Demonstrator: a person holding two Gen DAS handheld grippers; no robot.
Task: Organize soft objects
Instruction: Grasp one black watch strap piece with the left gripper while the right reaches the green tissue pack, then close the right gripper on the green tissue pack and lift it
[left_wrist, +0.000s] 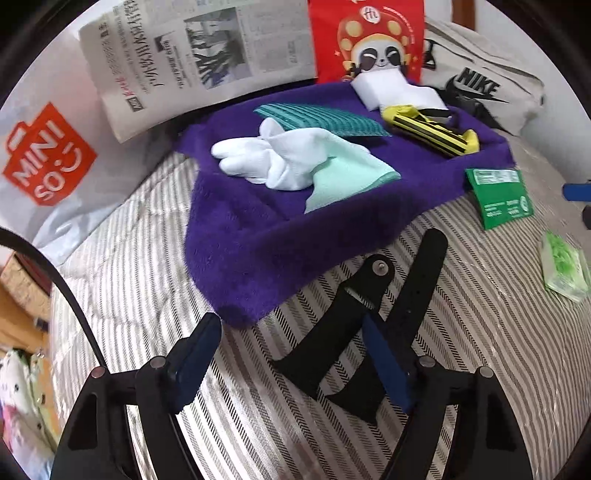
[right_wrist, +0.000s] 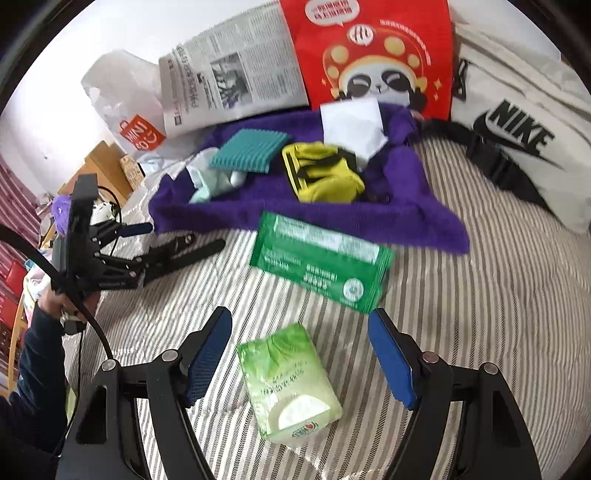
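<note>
Purple towel (left_wrist: 295, 236) serves as the gathering spot, already holding socks (left_wrist: 266, 158). The right gripper (right_wrist: 299, 354) gapes wide around the tissue pack (right_wrist: 288, 384); the left gripper (left_wrist: 291, 354) hangs open too.

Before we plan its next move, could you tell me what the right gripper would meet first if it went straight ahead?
Probably the light green tissue pack, lying on the striped bedding between the open right gripper fingers; beyond it lies the dark green packet.
</note>
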